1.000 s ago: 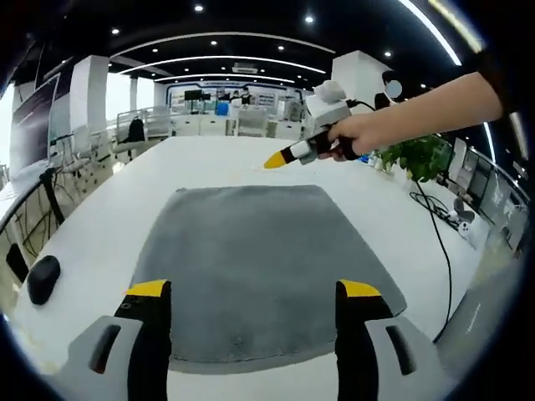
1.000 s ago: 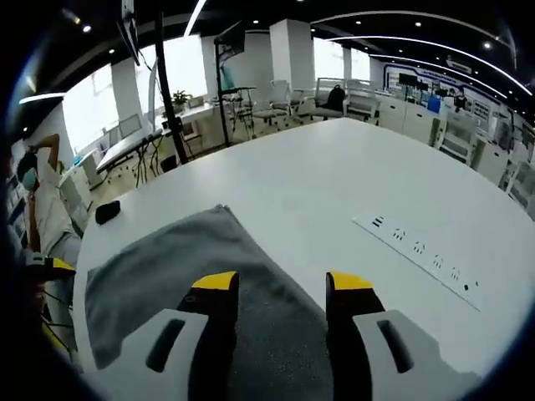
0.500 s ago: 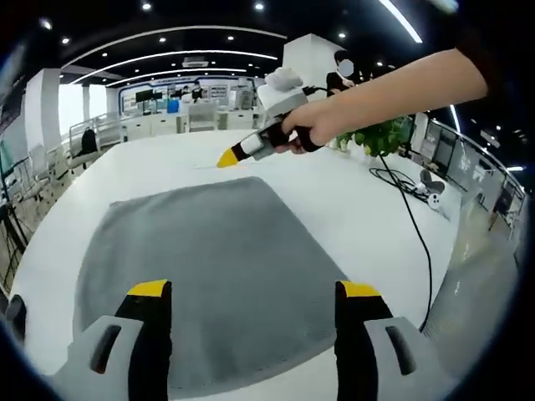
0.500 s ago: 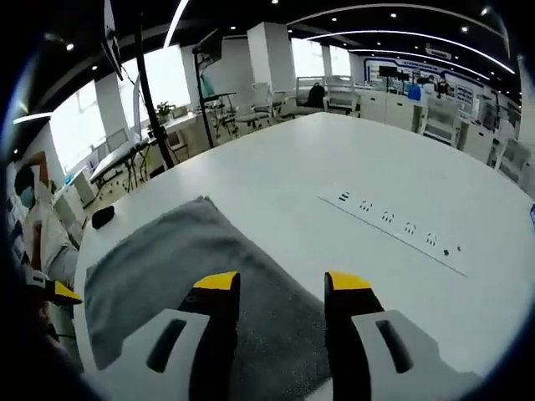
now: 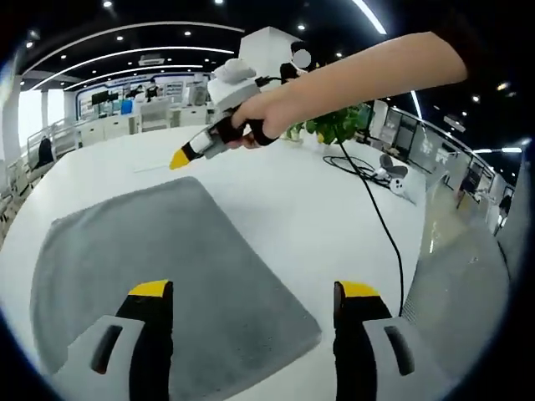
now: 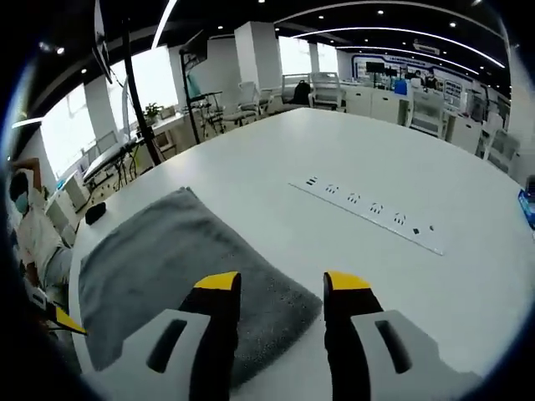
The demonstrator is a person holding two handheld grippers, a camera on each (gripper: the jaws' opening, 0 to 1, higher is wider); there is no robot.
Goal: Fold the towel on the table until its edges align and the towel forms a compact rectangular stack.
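A grey towel (image 5: 159, 267) lies spread flat on the white table (image 5: 292, 192). My left gripper (image 5: 255, 292) hovers open over the towel's near right corner, with nothing between its yellow-tipped jaws. A hand holds my right gripper (image 5: 185, 154) above the table just past the towel's far corner. In the right gripper view the towel (image 6: 167, 259) sits left of centre. My right gripper (image 6: 282, 284) is open there, with one towel corner lying under the gap between its jaws. A yellow tip of the left gripper (image 6: 63, 322) peeks in at the lower left.
A white power strip (image 6: 368, 213) is set into the table beyond the towel. A black cable (image 5: 376, 217) runs across the table's right side toward a potted plant (image 5: 334, 125). A black mouse (image 6: 94, 213) sits near the table edge, beside a seated person (image 6: 29, 234).
Both views have swung, so the towel now sits further left in each. The right gripper has drifted left in the left gripper view. The towel still lies flat and unheld.
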